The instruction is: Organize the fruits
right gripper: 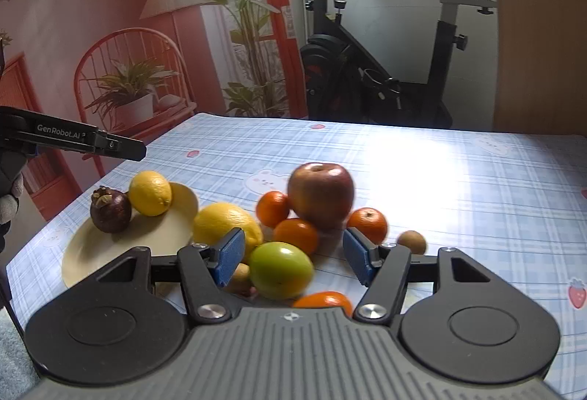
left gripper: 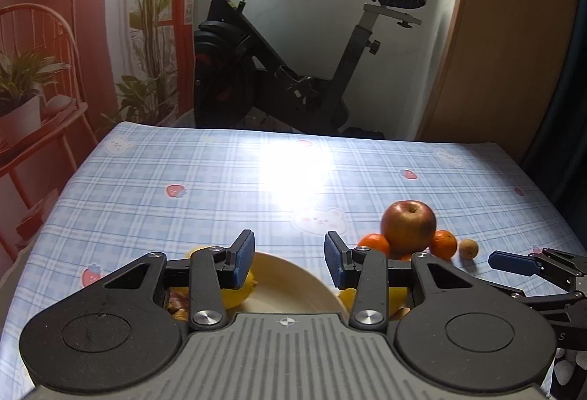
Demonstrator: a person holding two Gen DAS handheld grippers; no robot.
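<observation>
A: Fruits: mangosteen [right gripper: 110,210] and one lemon [right gripper: 150,193] on the plate [right gripper: 79,259]; the rest heaped on the tablecloth [right gripper: 458,198] beside it.

B: Grippers?

A: Left gripper [left gripper: 290,262] and right gripper [right gripper: 293,255] both spread, empty. Probably between picks; next, the right closes on the green fruit [right gripper: 281,270].

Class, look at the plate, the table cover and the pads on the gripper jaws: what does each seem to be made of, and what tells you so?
Plate: probably glazed ceramic or melamine; smooth cream surface with a soft sheen.
Table cover: likely vinyl or oilcloth; the printed blue plaid throws a strong window glare.
Pads: seemingly rubber or soft plastic; matte blue with a fine texture, fixed on black jaws that look like hard plastic.
</observation>
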